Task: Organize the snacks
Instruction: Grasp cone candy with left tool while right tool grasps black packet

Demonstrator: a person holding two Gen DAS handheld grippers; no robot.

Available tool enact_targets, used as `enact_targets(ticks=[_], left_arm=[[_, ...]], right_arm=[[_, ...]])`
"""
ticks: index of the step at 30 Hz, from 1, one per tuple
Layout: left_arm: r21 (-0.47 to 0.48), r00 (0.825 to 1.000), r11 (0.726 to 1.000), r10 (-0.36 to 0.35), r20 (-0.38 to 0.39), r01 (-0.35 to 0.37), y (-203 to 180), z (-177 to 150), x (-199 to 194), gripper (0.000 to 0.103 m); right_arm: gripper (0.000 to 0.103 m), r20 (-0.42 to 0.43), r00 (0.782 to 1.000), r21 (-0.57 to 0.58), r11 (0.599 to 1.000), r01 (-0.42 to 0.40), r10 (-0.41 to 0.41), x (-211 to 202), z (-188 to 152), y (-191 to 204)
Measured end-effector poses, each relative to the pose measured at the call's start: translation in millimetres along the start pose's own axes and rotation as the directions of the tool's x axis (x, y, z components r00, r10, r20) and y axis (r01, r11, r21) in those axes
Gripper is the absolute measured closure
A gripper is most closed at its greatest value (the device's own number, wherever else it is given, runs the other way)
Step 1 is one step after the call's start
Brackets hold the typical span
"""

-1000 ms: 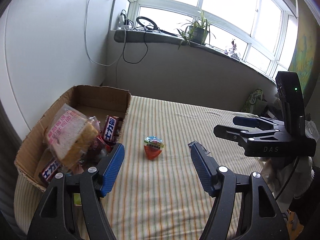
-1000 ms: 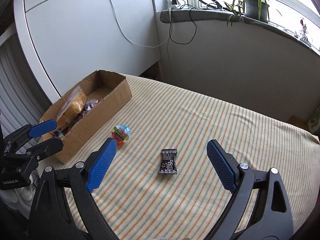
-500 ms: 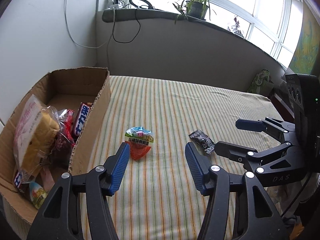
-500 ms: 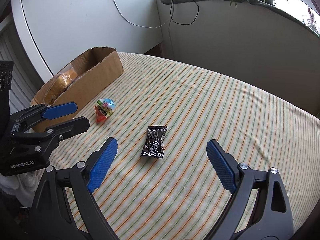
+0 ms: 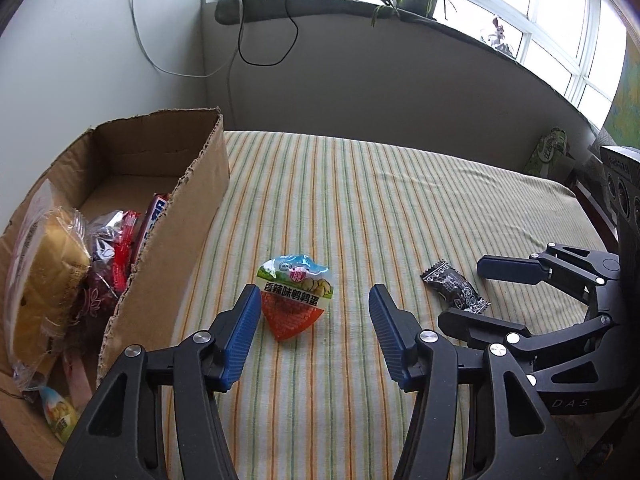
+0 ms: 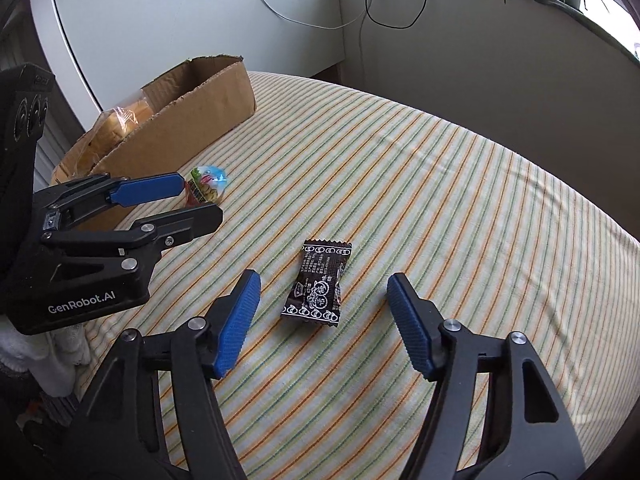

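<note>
Striped cloth covers the work surface; we note two loose snacks on it. Left gripper is released, its jaws spread wide on either side of the heart-shaped egg snack pack, not touching it. Right gripper is likewise released, its jaws wide apart either side of the dark candy wrapper, no contact visible.

Left wrist view: we see inside the cardboard box at the left, just beside the egg pack. It holds a bagged bread, red wrappers and a small packet at the near end. The right gripper shows here from the side, at the right.

Right wrist view: only the box's outer wall and the bread top are visible; the other contents are hidden. Here the left gripper's blue pad partly covers the egg pack.
</note>
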State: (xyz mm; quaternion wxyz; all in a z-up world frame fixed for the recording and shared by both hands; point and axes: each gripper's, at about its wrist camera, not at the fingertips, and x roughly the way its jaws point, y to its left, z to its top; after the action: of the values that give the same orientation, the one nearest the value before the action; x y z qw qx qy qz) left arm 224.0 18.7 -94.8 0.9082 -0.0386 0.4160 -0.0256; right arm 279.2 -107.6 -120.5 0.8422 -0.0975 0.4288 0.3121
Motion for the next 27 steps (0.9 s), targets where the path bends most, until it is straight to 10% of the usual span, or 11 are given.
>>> enact_targets(ticks=[7,15,27], left_arm=[[0.005,1.000,1.000,0.013,-0.016,-0.013,-1.1,3.0,9.6,0.049],[-0.031,1.000,0.999,0.008,-0.021,-0.009,8.9,3.3,14.3,0.076],[-0.012,0.999,1.000,-0.003,0.032,0.004,5.7,-0.3,-2.3,0.078]], right_arm=[[0.049,0.004,0.998,-0.031,0.998,0.056,-0.056,5.4,4.9,5.8],[0.075,0.010,0.996,-0.046,0.995,0.090,-0.090,5.2,6.3,6.0],[0.078,0.027,0.996,-0.024,0.996,0.082,-0.081,-6.3,0.9,4.9]])
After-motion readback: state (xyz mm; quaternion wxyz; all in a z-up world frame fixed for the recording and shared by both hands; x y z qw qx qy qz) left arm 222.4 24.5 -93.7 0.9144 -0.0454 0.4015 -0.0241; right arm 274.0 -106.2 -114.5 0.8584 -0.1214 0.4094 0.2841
